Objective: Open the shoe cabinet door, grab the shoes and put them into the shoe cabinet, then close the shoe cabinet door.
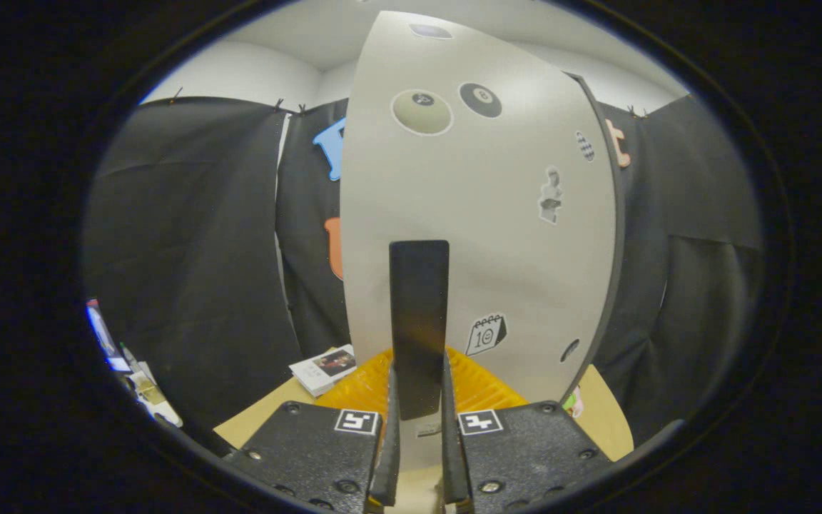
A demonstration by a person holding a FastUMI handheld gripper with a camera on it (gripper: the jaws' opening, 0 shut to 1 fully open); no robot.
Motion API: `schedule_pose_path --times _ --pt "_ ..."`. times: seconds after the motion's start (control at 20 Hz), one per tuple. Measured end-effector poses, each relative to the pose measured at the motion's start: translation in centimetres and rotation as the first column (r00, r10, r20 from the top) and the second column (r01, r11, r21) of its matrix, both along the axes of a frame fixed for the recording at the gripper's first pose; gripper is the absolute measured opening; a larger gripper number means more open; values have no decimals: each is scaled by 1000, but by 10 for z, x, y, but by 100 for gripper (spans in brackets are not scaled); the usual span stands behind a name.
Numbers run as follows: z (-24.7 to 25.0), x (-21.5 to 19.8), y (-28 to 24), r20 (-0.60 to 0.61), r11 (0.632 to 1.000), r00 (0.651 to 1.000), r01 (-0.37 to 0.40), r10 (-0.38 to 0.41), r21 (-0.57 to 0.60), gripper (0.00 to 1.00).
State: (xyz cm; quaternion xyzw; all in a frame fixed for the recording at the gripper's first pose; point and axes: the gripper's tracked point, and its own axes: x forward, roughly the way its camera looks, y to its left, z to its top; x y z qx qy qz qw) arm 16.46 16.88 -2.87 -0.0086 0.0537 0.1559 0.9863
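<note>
From the gripper view I've got the gripper (419, 435) clamped on the dark handle (419, 325) of the shoe cabinet door (482, 214), both fingers (387, 457) squeezing it from either side with the handle standing upright between them. The door is pale, covered in stickers, and takes up most of what's ahead. Just beyond the fingers, down at the door's foot, there's an orange ribbed mat (482, 389) on a tan floor board (607, 417). Off to the left of the mat lies a small booklet (324, 368).
</note>
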Motion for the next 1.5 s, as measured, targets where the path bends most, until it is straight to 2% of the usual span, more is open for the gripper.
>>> schedule_pose_path --times 0.45,0.6,0.85,1.0,1.15,1.3,1.5 --pt "-7 -69 -103 -17 993 992 122 -122 -2 22" --pt "-8 -73 -118 -15 992 992 123 -124 -23 18" --pt "-8 -77 -128 -13 997 998 68 -69 -38 15" --pt "-9 -83 -150 -29 999 998 49 -49 0 15" --pt "-7 -87 -189 -18 997 997 78 -78 -19 14" --pt "-8 -87 -229 -21 992 993 121 -120 22 8" --pt "-5 -87 -264 -23 989 989 149 -149 4 4"
